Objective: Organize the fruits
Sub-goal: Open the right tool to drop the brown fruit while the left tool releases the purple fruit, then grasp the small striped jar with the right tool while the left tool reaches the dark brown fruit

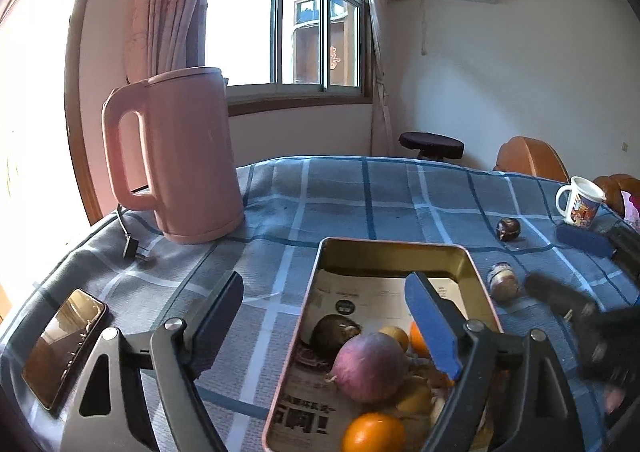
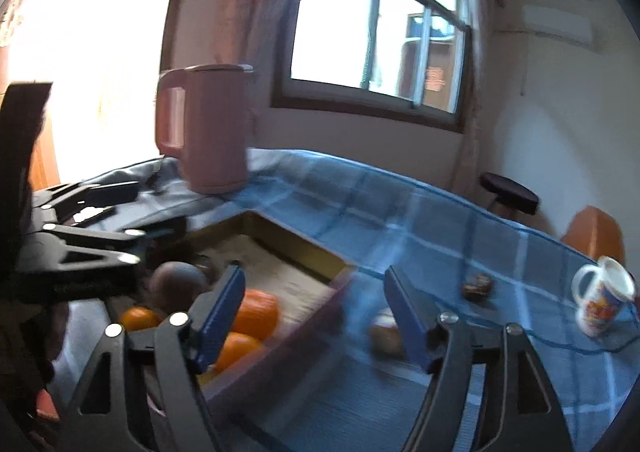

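Several fruits are already gathered in the tin tray; two, seemingly fruits, are left on the bench. Both the left tool and right tool are held wide, empty.

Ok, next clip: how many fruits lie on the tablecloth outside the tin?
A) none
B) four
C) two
C: in the left wrist view a dark round fruit and a pale one lie on the blue checked tablecloth, right of the tin; the rest are inside it.
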